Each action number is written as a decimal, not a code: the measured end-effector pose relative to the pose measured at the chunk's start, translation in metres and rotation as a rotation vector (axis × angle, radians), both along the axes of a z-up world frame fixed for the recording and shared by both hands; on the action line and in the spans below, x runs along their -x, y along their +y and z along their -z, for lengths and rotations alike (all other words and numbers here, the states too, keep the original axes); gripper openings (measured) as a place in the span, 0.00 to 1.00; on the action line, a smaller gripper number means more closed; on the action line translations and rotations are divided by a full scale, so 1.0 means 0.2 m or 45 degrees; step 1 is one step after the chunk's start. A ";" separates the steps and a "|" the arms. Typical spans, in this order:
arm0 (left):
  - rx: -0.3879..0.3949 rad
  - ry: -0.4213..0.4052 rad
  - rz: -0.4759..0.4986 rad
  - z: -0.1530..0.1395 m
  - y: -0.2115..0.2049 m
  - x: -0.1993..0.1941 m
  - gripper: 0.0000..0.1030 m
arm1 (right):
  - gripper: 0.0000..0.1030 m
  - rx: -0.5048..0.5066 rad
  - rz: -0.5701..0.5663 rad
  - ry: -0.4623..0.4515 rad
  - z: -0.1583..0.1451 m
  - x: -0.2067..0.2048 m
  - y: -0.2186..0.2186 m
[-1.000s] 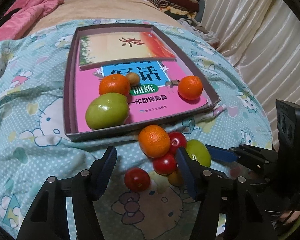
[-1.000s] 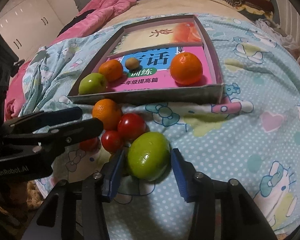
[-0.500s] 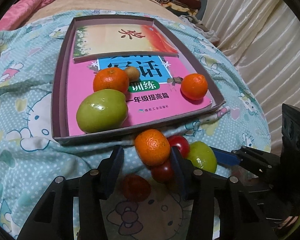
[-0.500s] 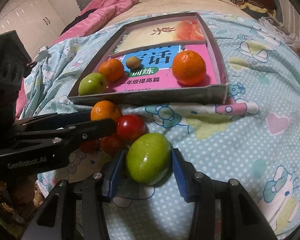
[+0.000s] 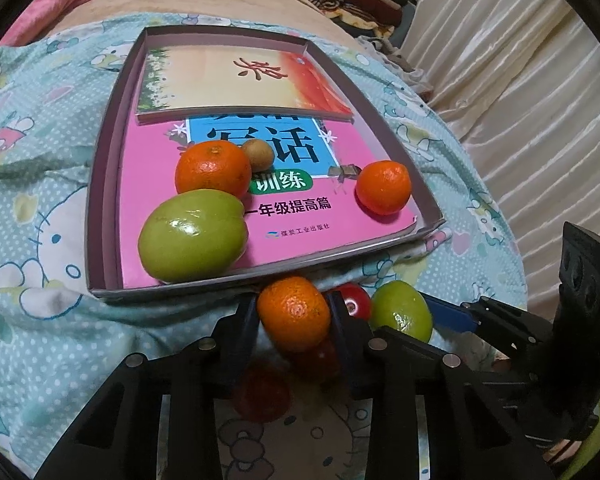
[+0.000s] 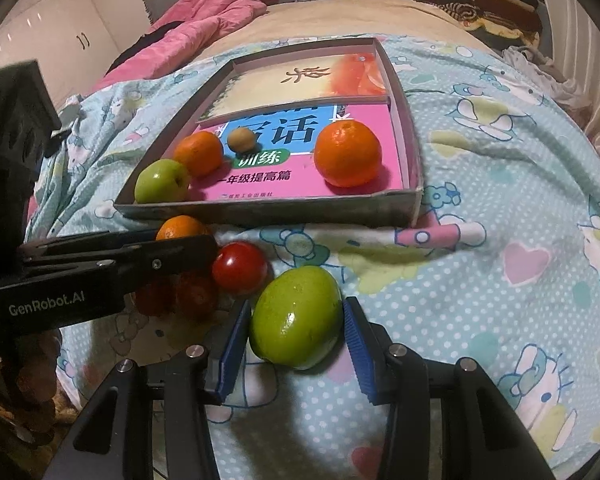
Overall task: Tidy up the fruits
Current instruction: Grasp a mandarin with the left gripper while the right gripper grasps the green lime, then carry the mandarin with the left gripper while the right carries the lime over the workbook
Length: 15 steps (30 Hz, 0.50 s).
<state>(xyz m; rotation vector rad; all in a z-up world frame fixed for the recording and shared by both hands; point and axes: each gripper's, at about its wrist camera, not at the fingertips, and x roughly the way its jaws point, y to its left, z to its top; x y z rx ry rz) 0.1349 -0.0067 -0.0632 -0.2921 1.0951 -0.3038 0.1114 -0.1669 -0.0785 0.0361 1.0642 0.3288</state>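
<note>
I am looking along my left tongs [image 5: 294, 320]: matte black, angular arms, each carrying round silver screw heads, ending in dark blue pads. My right tongs [image 6: 296, 338] are showing the same black frame with silver screws, and their pads [image 6: 358, 350] are showing bright blue with fine ribbing. From the right view, I am seeing the left unit's side, a long black bar bearing white "GenRobot.AI" lettering, with a boxy black housing behind it. From the left view, the right unit's black block is showing round recesses.
</note>
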 end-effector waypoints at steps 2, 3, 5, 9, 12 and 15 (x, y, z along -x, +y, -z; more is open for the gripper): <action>0.003 -0.020 0.002 -0.02 0.00 0.02 0.35 | 0.46 -0.014 0.000 -0.006 -0.01 0.00 0.00; 0.003 -0.027 0.001 -0.03 0.01 0.03 0.35 | 0.46 -0.025 -0.002 -0.011 -0.01 0.00 -0.01; -0.008 -0.043 0.001 -0.05 0.02 0.05 0.34 | 0.46 -0.048 -0.007 -0.018 -0.03 0.01 -0.01; -0.019 -0.061 -0.007 -0.08 0.03 0.08 0.34 | 0.46 -0.082 -0.018 -0.046 -0.05 0.02 -0.02; -0.018 -0.098 -0.015 -0.13 0.05 0.10 0.34 | 0.46 -0.132 -0.035 -0.084 -0.10 0.03 -0.02; -0.022 -0.144 -0.029 -0.18 0.07 0.11 0.34 | 0.46 -0.163 -0.050 -0.137 -0.14 0.04 -0.02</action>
